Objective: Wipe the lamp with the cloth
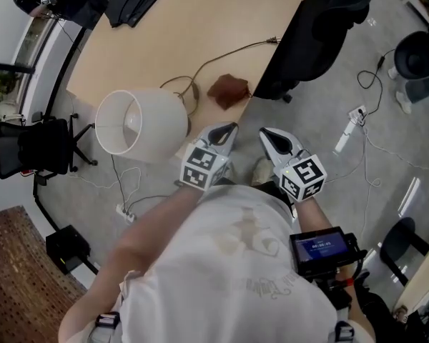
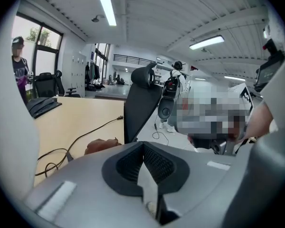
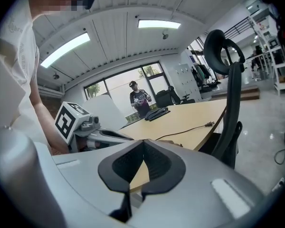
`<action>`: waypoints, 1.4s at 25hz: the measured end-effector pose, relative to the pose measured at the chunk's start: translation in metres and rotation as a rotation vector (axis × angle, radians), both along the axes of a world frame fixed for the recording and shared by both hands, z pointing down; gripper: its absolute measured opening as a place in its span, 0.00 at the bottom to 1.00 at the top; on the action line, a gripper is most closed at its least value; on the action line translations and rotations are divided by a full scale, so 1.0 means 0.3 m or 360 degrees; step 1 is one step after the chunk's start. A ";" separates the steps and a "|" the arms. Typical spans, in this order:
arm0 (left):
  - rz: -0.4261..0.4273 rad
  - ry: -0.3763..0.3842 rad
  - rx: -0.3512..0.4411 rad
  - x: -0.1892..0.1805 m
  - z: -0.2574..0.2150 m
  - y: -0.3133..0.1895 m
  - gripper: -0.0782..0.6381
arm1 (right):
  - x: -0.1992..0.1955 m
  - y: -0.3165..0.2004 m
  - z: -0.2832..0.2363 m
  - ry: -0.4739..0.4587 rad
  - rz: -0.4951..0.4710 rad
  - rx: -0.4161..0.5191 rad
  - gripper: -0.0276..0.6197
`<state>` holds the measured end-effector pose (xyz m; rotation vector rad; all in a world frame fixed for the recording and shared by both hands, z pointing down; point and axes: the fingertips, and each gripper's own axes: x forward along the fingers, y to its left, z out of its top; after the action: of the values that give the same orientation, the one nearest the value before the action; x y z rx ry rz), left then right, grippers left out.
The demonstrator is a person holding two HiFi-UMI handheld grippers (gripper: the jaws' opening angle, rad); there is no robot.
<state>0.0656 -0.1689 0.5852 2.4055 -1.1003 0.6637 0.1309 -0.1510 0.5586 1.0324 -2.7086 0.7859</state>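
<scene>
Brown cloth (image 1: 229,90) lies mid-frame on the table (image 1: 200,27), right of the lamp (image 1: 139,123); below, left gripper (image 1: 232,126) and right gripper (image 1: 264,132) stand closed, empty.

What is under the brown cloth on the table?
The cloth lies crumpled on the wooden table near its edge, beside a cord. Only tabletop shows around it; anything beneath is covered by the cloth itself.
</scene>
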 end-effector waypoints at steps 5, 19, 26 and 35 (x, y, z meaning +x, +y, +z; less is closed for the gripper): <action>-0.0139 -0.0097 -0.0166 -0.033 0.142 -0.074 0.11 | 0.064 -0.012 0.055 -0.0006 0.0157 -0.0113 0.06; -0.0501 -0.0380 -0.0160 -0.154 0.323 -0.393 0.42 | 0.107 0.007 0.114 -0.0049 0.0260 -0.0230 0.06; -0.0559 -0.0493 -0.0340 -0.218 0.465 -0.453 0.62 | 0.133 0.001 0.121 -0.0023 0.0289 -0.0255 0.06; -0.0466 -0.0506 -0.0379 -0.194 0.569 -0.456 0.42 | 0.189 0.032 0.147 0.0041 0.0324 -0.0264 0.06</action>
<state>0.0073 -0.3057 0.7560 1.9319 -1.3780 1.0315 0.1876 -0.1415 0.6027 1.2810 -2.4933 1.0033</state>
